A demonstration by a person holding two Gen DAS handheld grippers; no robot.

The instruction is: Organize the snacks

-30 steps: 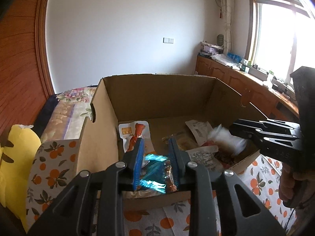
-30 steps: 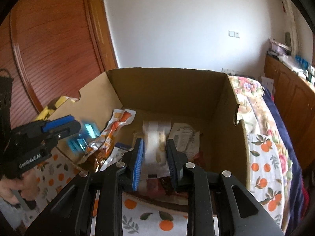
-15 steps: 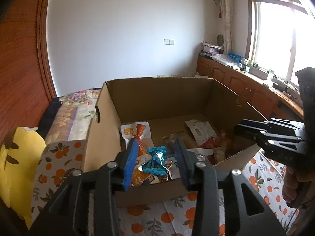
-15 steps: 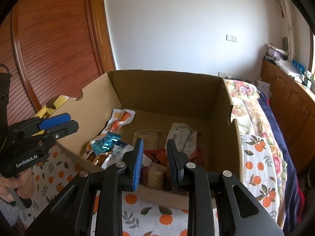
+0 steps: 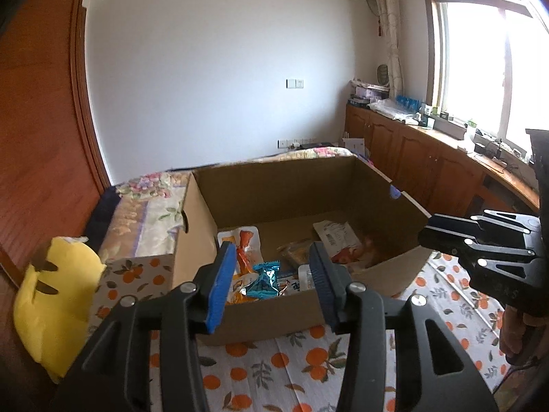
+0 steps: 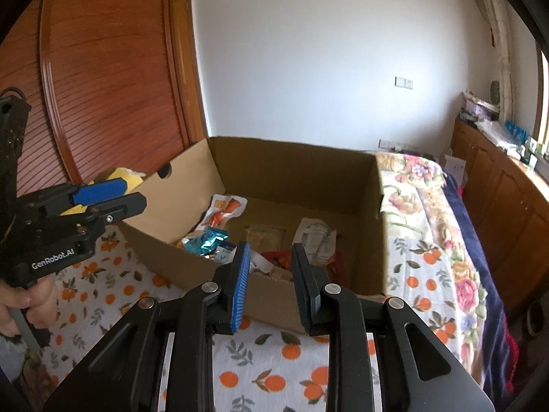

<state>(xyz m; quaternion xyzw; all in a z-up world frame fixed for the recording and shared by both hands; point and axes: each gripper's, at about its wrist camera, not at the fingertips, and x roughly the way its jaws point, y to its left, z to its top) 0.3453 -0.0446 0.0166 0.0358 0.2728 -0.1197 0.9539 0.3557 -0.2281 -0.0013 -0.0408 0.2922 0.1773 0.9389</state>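
While both grippers hang empty before the cardboard box [image 5: 260, 322], the opening left gripper [image 5: 271, 285] is nearer the blue packet [image 5: 266, 279] by its near-left corner than the narrowly closed right gripper [image 6: 269, 281].

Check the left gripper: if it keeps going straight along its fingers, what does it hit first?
Likely the cardboard box: its near wall sits right beyond the left gripper, whose jaws are opening with nothing between them. A slightly higher line would clear the rim and land on the teal snack packet inside. Depth is hard to judge.
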